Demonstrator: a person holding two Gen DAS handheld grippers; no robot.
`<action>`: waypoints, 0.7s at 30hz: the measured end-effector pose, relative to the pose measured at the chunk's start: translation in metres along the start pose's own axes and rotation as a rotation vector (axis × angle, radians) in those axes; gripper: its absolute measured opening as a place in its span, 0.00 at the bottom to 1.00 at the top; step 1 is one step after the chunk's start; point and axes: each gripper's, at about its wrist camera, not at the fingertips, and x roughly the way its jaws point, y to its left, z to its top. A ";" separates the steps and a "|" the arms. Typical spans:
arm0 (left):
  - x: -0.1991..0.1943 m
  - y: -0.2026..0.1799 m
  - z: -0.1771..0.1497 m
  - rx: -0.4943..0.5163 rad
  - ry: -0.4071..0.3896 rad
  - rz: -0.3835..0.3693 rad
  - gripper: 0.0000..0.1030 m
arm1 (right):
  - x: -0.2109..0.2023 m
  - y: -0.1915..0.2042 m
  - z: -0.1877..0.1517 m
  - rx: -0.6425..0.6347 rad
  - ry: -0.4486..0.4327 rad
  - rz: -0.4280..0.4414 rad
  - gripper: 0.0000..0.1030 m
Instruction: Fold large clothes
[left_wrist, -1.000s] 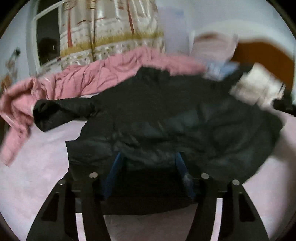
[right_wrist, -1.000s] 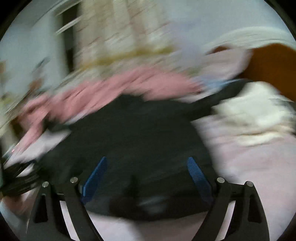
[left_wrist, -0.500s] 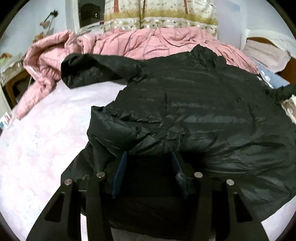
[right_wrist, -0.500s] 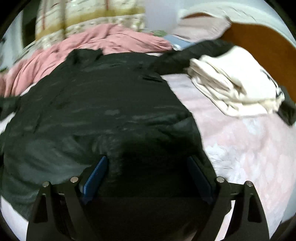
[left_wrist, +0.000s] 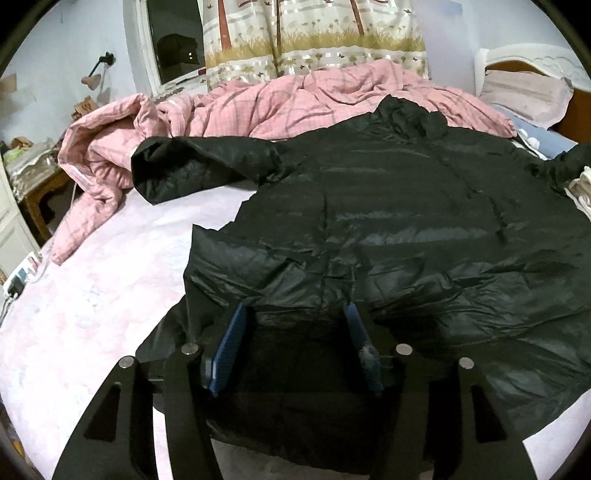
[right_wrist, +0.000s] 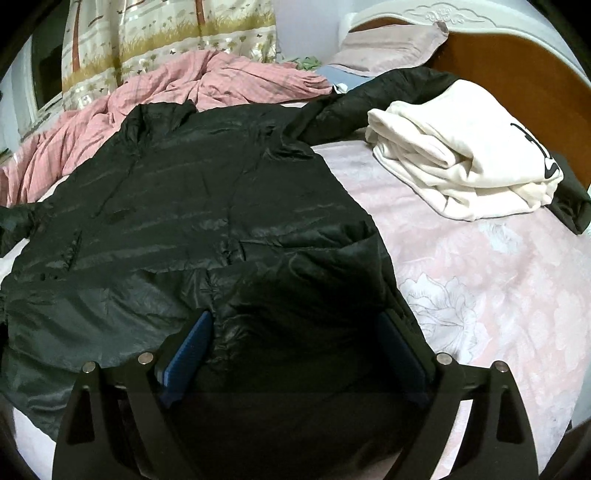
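Two grippers sit over the near hem of a black puffer jacket (left_wrist: 388, 221), which lies spread flat on the bed (left_wrist: 92, 295) with its collar toward the pink quilt (left_wrist: 295, 107) at the far side. On the left, one sleeve (left_wrist: 192, 170) stretches out across the sheet toward the quilt's edge. The left gripper (left_wrist: 295, 325) has its jaws partly spread and opening, with bunched hem fabric lying between the blue pads (left_wrist: 229, 343); the pads do not seem to press on it. Further right, the right gripper (right_wrist: 295, 328) has its jaws spread wide over the other hem corner, fabric mounded between them but not pinched. Beyond it, the second sleeve (right_wrist: 354, 99) runs under a folded white garment (right_wrist: 461, 162) near the headboard (right_wrist: 517, 55).

By my reading, the laying-out step is ending: the jacket is flat and being let go, and no fold has yet been made. Next would likely come the sleeves, each to be gripped near its cuff and brought across the body. The right sleeve would first need freeing from the white garment resting on it.
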 end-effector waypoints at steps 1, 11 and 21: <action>-0.001 0.000 0.000 0.001 -0.006 -0.001 0.56 | -0.002 0.001 0.000 -0.014 -0.001 -0.007 0.89; -0.029 0.000 0.001 0.018 -0.097 -0.056 0.67 | -0.045 -0.008 -0.003 -0.050 -0.202 -0.069 0.89; -0.092 0.020 0.003 0.006 -0.263 -0.108 1.00 | -0.097 -0.015 -0.022 -0.036 -0.419 -0.090 0.99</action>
